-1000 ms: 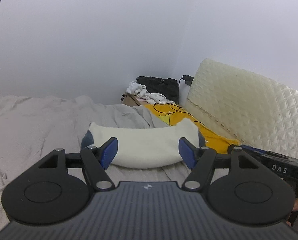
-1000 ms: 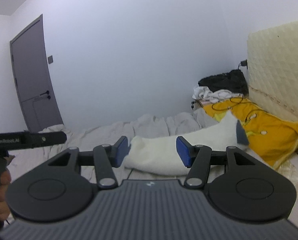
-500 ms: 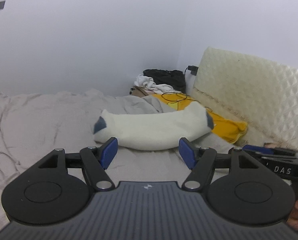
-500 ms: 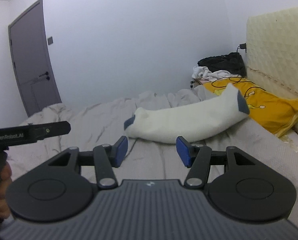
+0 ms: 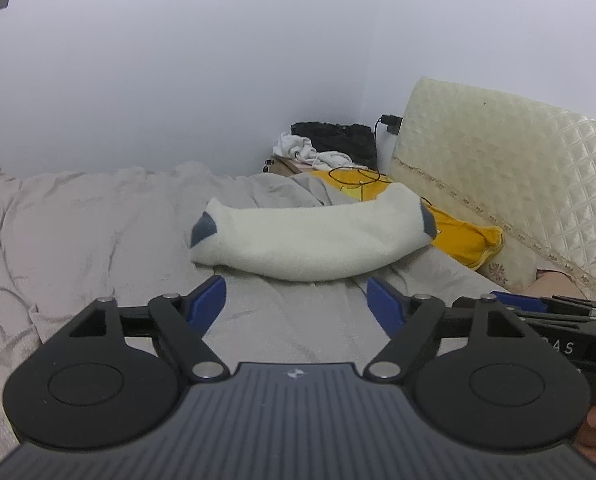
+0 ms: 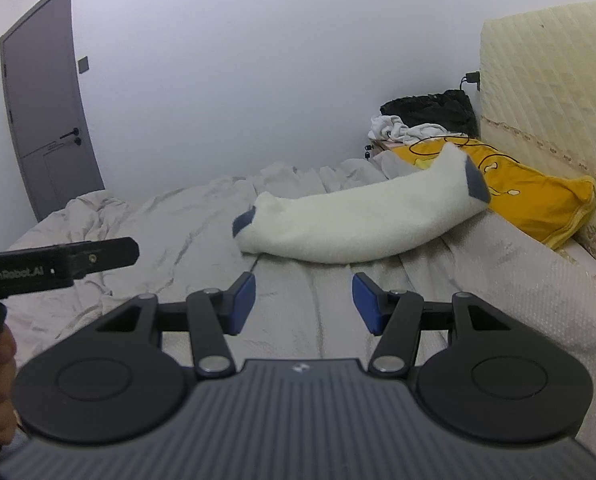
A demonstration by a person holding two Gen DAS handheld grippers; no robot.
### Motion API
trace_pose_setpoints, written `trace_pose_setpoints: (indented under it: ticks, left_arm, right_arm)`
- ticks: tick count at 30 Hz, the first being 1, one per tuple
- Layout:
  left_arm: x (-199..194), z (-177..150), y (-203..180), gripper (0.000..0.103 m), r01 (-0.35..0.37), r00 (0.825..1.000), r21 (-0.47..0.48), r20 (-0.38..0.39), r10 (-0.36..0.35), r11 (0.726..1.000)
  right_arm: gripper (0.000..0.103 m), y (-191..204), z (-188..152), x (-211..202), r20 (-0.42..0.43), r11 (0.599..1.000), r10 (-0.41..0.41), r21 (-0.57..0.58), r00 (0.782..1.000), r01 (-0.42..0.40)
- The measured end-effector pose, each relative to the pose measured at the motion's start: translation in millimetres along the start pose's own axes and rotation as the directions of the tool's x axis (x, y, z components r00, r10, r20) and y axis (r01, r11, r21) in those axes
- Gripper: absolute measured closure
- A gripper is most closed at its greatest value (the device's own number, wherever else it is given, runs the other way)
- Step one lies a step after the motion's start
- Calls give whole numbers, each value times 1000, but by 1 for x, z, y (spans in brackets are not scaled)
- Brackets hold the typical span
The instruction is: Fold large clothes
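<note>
A long white fleece garment (image 5: 310,240) with grey corners lies folded as a band across the grey bed sheet (image 5: 97,232); it also shows in the right wrist view (image 6: 362,220). My left gripper (image 5: 295,304) is open and empty, hovering just short of the garment's near edge. My right gripper (image 6: 304,300) is open and empty, also just short of it. The right gripper's body (image 5: 558,320) shows at the right of the left wrist view, and the left gripper's body (image 6: 57,264) at the left of the right wrist view.
A yellow pillow (image 6: 530,196) lies against the cream quilted headboard (image 5: 518,184) behind the garment. A bedside table holds white cloth (image 6: 398,128) and a black bag (image 6: 430,110). A grey door (image 6: 45,112) stands at far left. Rumpled sheet spreads to the left.
Both grippers have drawn back and risen from the garment, which now lies farther ahead on the bed. Both stay open.
</note>
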State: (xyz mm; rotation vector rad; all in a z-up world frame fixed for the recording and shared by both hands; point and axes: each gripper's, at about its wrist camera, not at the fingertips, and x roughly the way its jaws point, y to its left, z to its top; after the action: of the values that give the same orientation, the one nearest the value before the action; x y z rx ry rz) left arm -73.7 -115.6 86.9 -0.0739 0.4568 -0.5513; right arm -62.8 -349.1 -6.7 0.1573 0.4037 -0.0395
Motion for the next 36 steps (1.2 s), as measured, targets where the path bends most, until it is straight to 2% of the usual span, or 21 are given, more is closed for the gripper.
trace_pose_setpoints:
  ticks: [2, 4, 7, 9, 10, 14, 36]
  left_arm:
    - [1, -2, 1, 8, -13, 1000, 0, 4, 13, 1000]
    - [5, -3, 4, 1, -21, 1000, -5, 6, 21, 1000]
    - [10, -5, 5, 1, -51, 999, 11, -19, 51, 999]
    - [11, -6, 5, 0, -52, 998, 19, -22, 52, 998]
    - [10, -6, 5, 0, -54, 998, 20, -21, 54, 998]
    - [6, -6, 4, 0, -67, 998, 30, -9, 67, 997]
    - [0, -6, 7, 0, -86, 996, 16, -10, 86, 996]
  right_arm:
    - [44, -1, 0, 0, 0, 1000, -6, 2, 1000, 6]
    - [38, -3, 1, 0, 4, 1000, -10, 5, 1000, 9]
    - [20, -6, 3, 0, 8, 999, -34, 7, 999, 34]
    - [3, -8, 4, -1, 21, 999, -43, 7, 999, 43]
    - [0, -9, 4, -2, 22, 998, -55, 6, 998, 55]
    - [0, -10, 4, -3, 21, 995, -96, 3, 995, 96]
    - [0, -4, 1, -3, 2, 995, -98, -16, 995, 98]
